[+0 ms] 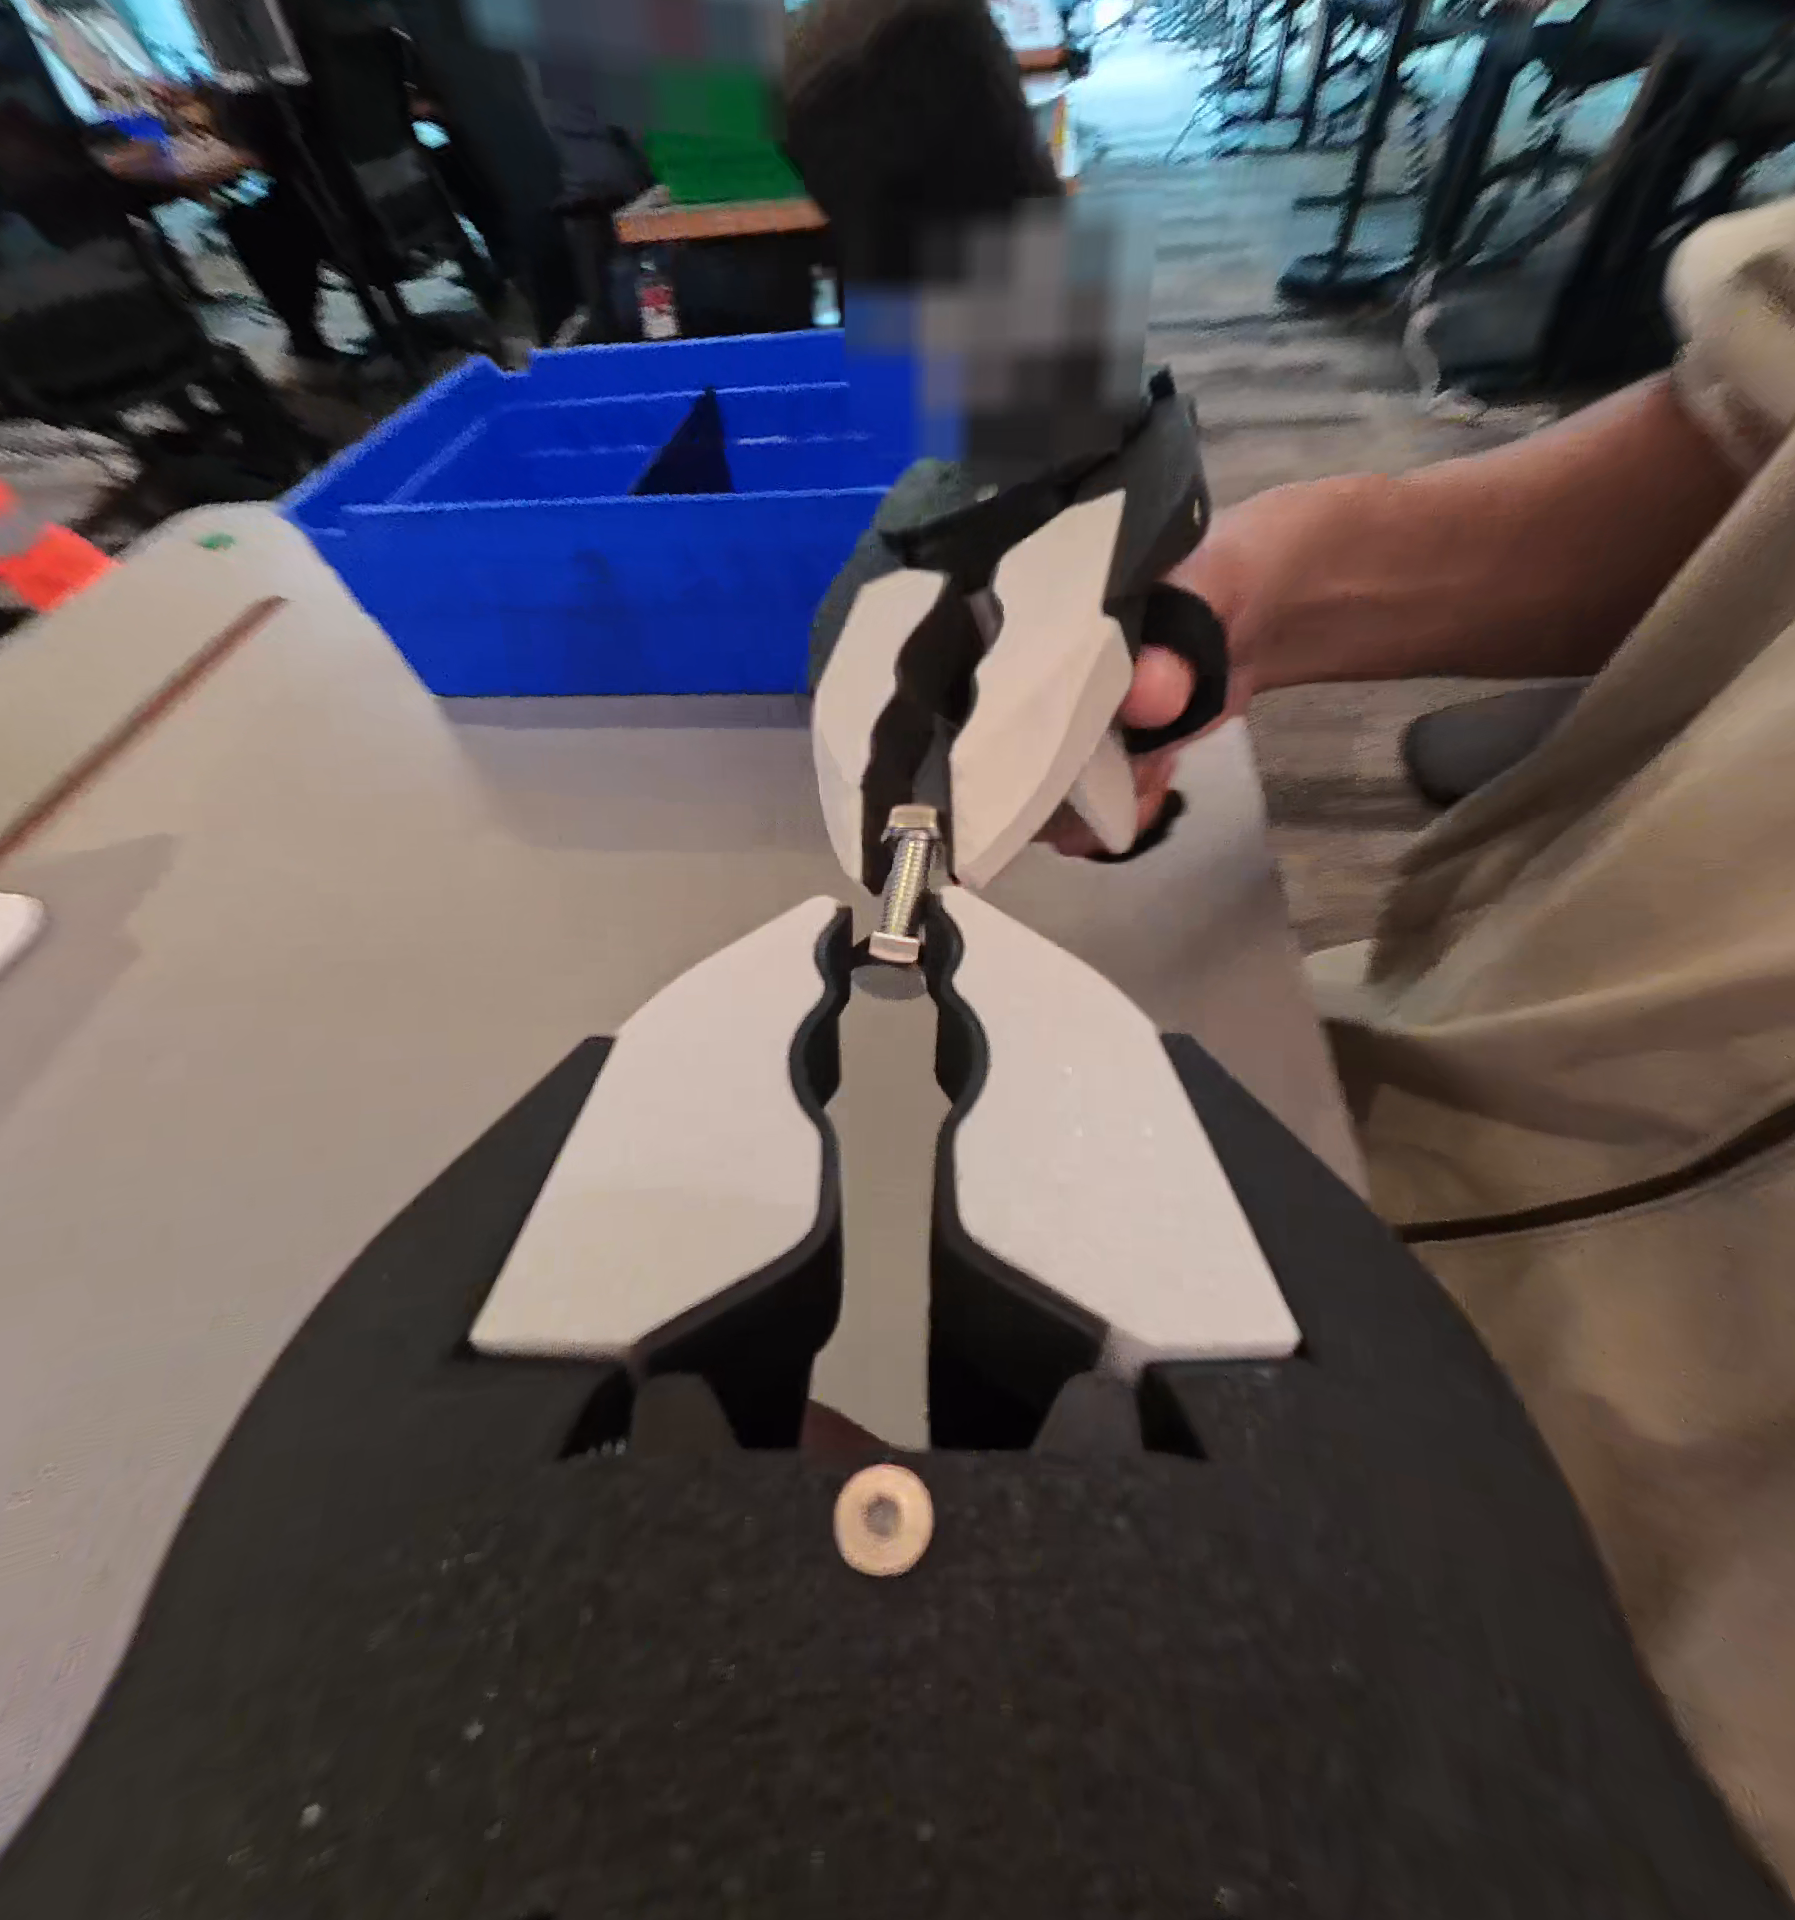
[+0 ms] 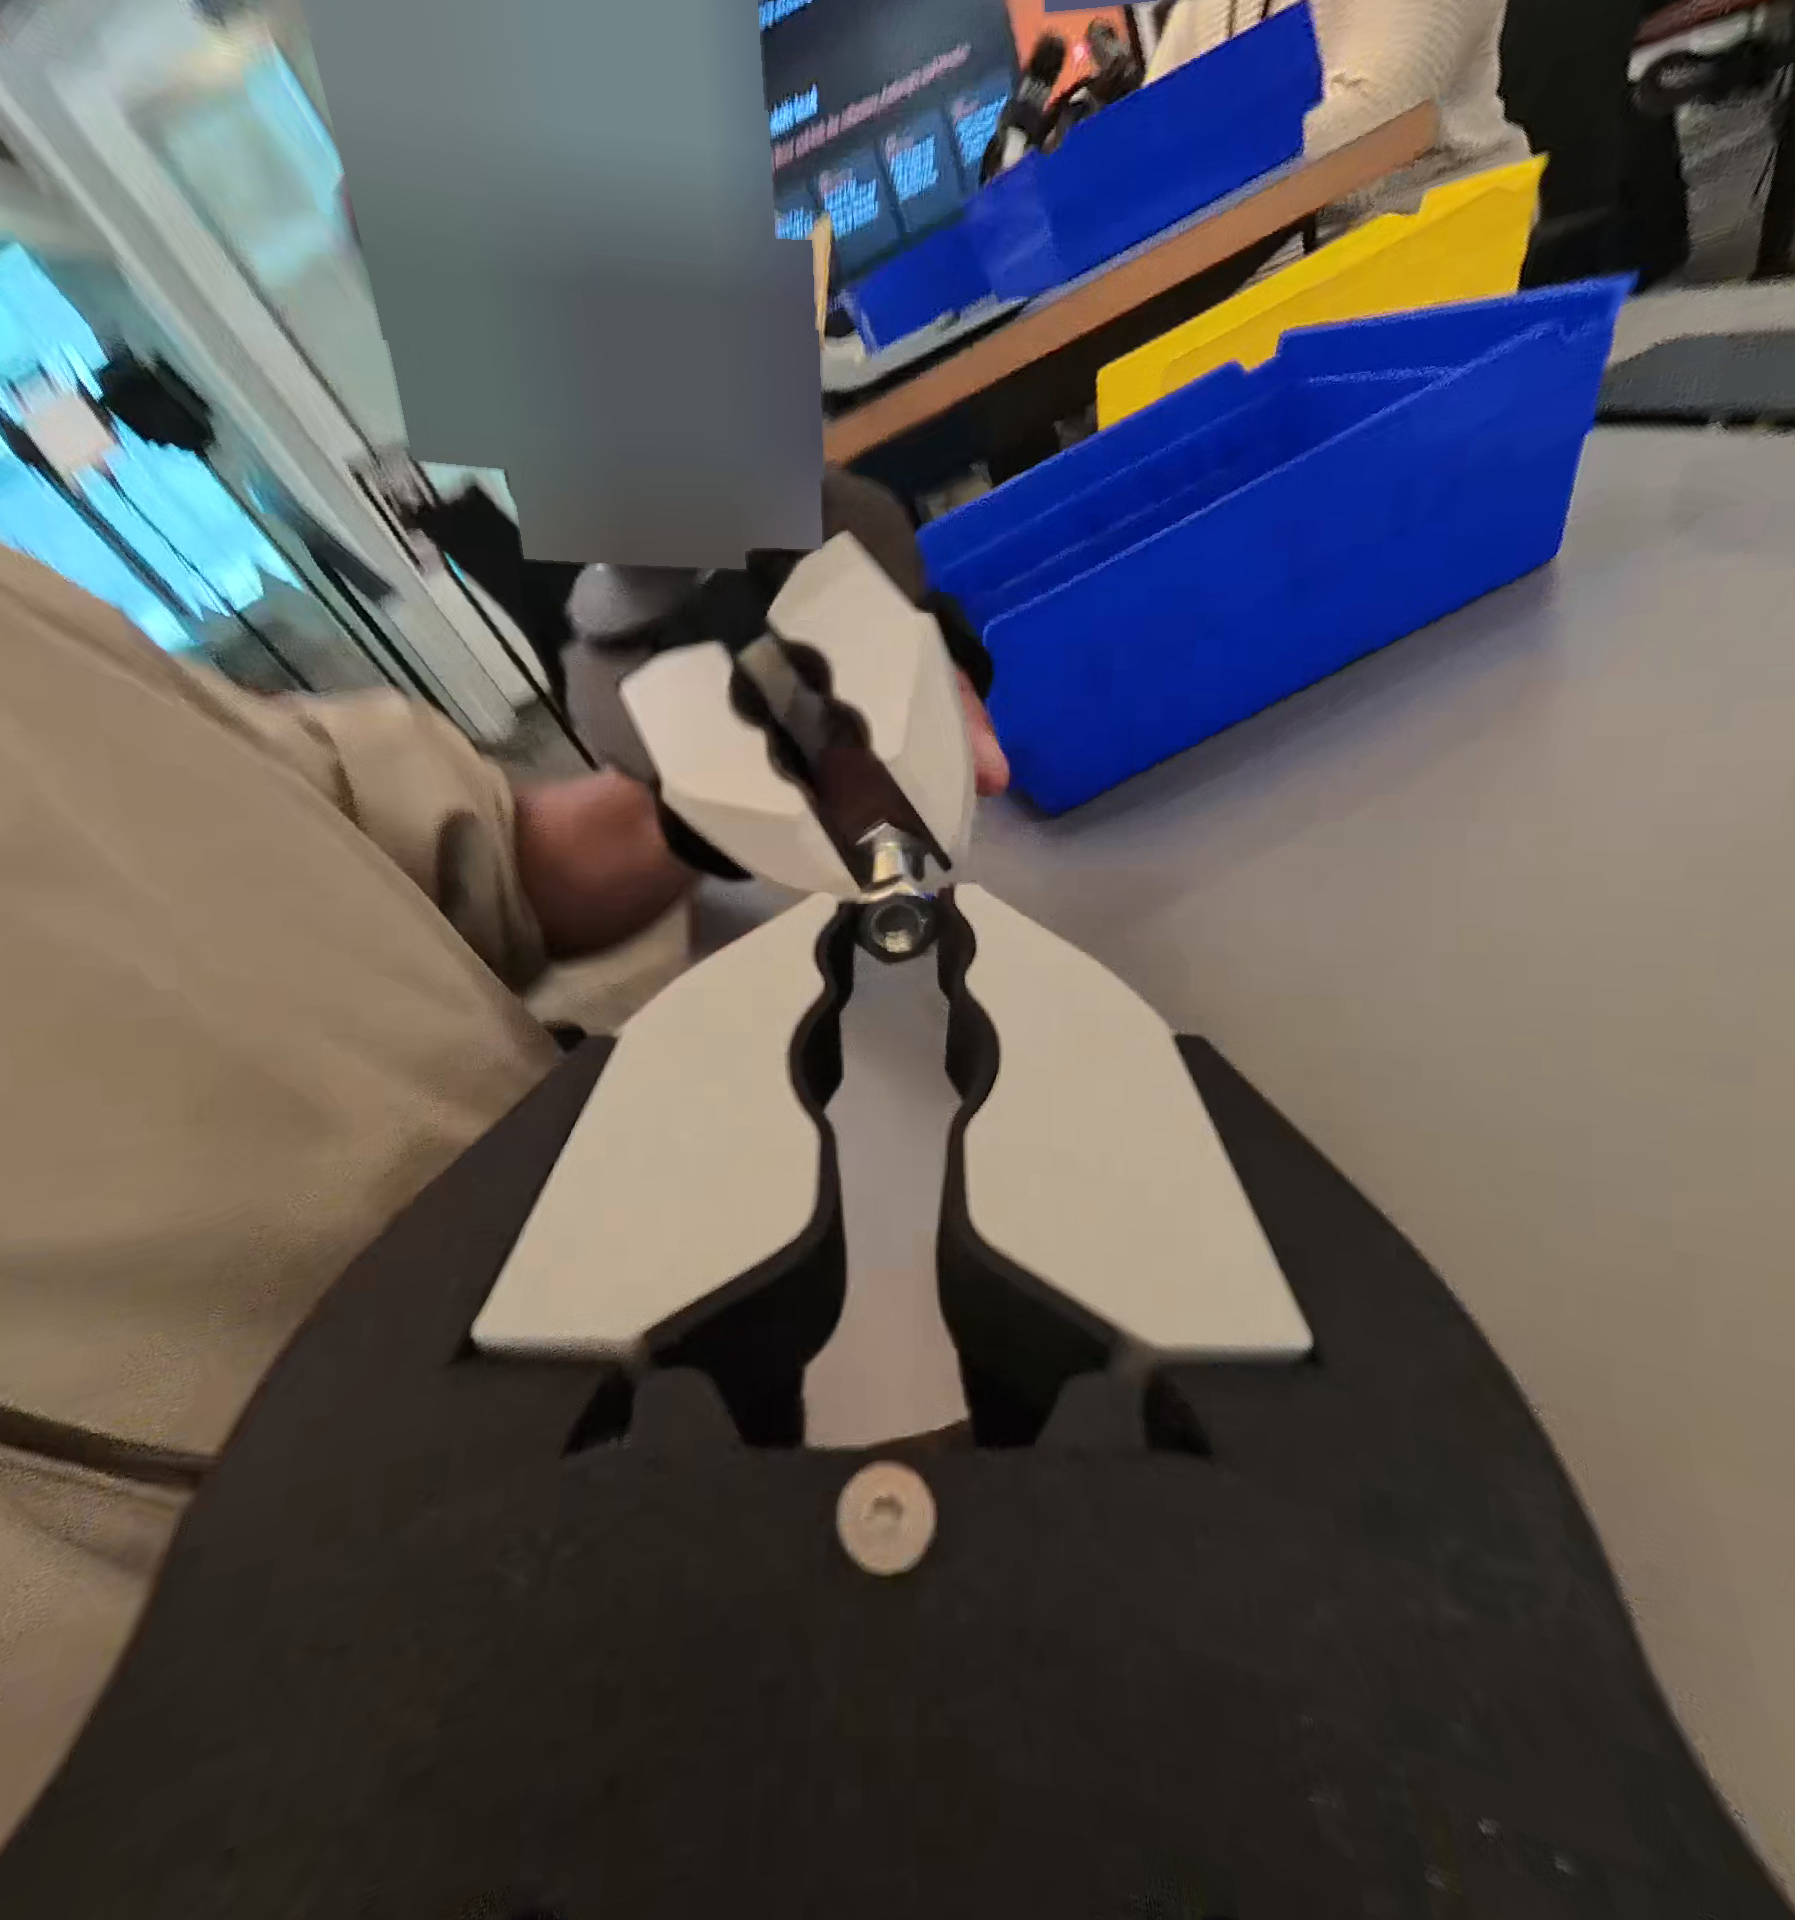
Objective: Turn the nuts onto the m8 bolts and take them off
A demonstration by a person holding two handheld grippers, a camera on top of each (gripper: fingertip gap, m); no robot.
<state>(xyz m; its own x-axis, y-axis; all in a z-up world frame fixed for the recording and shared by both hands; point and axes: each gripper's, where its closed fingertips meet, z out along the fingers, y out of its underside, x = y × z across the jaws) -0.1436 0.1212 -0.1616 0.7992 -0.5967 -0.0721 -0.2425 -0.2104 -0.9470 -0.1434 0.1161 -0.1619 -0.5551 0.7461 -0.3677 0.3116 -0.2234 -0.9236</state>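
Nearest the lens in the left wrist view, the left gripper (image 1: 895, 940) has its white fingers (image 1: 706, 1132) pinched at the tips on one hexagonal end of the bolt (image 1: 908, 883). Dead centre of the frame, that's where the hardware sits, held in the air above the grey table (image 1: 249, 987). From upper right the right gripper (image 1: 908, 831) comes in, its jaws closed on the other hex piece at the far end of the threaded shank. Which end is bolt head and which is nut (image 2: 898, 925), hard to call; in the right wrist view the piece between the near fingertips shows a hole through its middle, so that looks like the nut.

Risks now: both holds are right at the fingertips, so a twist could let a hex face slip out and drop the piece. Turning off-axis could cross the threads and jam it.

Behind, a blue bin (image 1: 581, 540) at upper centre. No brand or label readable on the bolt or the grippers.
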